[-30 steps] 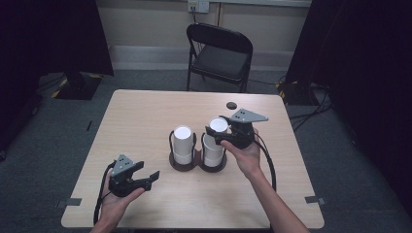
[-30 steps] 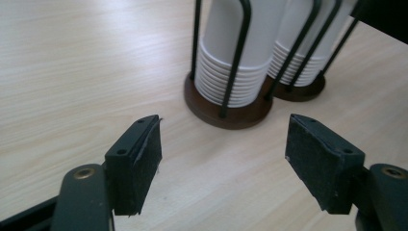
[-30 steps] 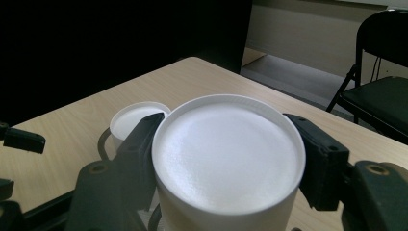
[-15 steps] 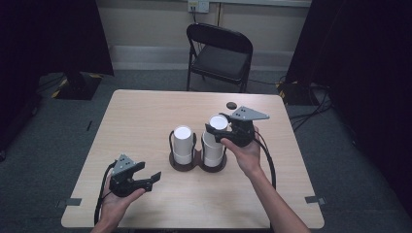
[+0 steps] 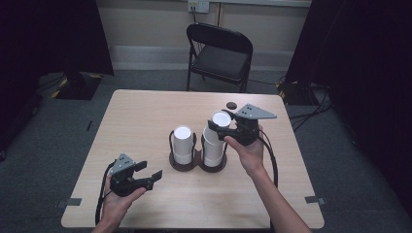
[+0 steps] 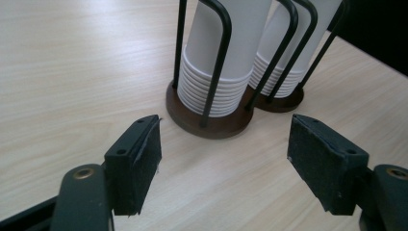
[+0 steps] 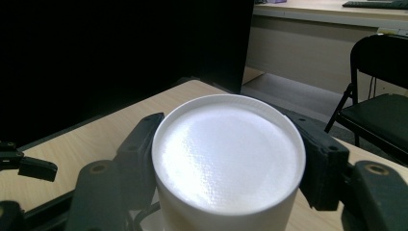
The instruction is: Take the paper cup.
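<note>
Two stacks of upturned white cups stand in a black wire holder [image 5: 171, 141] on dark round bases at mid-table: a left stack [image 5: 183, 143] and a right stack [image 5: 213, 148]. My right gripper [image 5: 221, 127] is shut on the top cup [image 5: 221, 119] of the right stack, held a little above the rest. In the right gripper view its fingers [image 7: 139, 144] press both sides of that cup [image 7: 228, 159]. My left gripper [image 5: 145, 174] rests low at the front left, open. Its jaws have just closed a little with nothing between them. It faces the holder's base [image 6: 211, 122] and the near stack [image 6: 226, 62].
A small dark round object [image 5: 232, 105] lies on the table [image 5: 145, 111] behind the right stack. A black folding chair [image 5: 221, 51] stands beyond the far edge. Cables trail from both grippers towards the front edge.
The right gripper has edged slightly upward with the top cup in it. The left hand has stayed where it was.
</note>
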The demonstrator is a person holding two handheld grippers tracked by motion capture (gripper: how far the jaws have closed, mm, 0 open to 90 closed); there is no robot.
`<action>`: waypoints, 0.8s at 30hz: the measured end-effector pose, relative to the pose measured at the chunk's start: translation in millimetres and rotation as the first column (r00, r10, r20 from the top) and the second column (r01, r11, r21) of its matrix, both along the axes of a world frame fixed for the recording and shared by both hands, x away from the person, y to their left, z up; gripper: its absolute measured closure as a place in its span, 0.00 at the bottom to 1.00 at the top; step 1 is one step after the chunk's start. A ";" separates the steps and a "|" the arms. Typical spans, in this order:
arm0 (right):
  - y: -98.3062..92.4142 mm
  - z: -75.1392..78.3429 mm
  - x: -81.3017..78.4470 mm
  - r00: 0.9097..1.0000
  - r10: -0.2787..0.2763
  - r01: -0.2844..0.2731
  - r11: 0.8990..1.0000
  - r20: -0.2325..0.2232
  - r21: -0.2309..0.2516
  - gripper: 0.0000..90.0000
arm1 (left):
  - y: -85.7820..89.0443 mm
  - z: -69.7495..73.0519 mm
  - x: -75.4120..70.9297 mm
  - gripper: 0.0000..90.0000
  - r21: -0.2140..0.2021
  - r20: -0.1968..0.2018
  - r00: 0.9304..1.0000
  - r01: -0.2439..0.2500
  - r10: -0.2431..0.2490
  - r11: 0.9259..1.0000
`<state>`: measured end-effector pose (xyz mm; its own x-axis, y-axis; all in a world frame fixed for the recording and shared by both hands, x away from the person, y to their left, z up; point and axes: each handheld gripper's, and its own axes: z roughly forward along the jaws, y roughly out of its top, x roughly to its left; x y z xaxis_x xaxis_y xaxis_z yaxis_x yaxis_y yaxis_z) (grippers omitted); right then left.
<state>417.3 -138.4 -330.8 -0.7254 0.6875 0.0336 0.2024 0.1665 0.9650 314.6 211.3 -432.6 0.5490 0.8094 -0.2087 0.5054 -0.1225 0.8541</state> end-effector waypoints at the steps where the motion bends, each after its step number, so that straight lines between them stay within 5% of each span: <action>1: -1.8 0.9 -0.8 1.000 0.002 -0.002 1.000 0.001 0.009 0.39 | 0.1 1.0 -0.3 0.31 0.013 0.016 1.000 -0.009 0.009 1.000; 11: -24.8 9.6 -12.2 0.998 -0.059 0.060 0.996 -0.012 0.072 0.39 | -9.6 10.2 0.2 0.31 0.009 0.067 0.998 0.015 -0.016 1.000; 14: -32.3 13.4 -16.1 0.998 -0.066 0.068 0.994 -0.022 0.091 0.39 | -13.3 16.7 0.8 0.30 -0.027 0.085 0.996 0.044 -0.041 0.999; 17: -39.9 17.3 -21.4 0.997 -0.069 0.072 0.991 -0.033 0.114 0.39 | -18.0 27.0 4.4 0.31 -0.022 0.128 0.990 0.055 -0.052 0.998; 21: -45.1 19.3 -29.0 0.996 -0.073 0.079 0.988 -0.044 0.132 0.39 | -29.1 35.4 13.7 0.33 0.020 0.133 0.989 0.067 -0.069 0.998; 23: -46.3 19.4 -31.4 0.996 -0.074 0.080 0.987 -0.050 0.139 0.39 | -31.6 37.8 14.8 0.35 0.013 0.144 0.987 0.064 -0.066 0.998; 24: -50.2 19.6 -35.3 0.992 -0.094 0.107 0.980 -0.085 0.165 0.39 | -33.4 41.3 16.2 0.39 -0.025 0.176 0.983 0.059 -0.054 0.998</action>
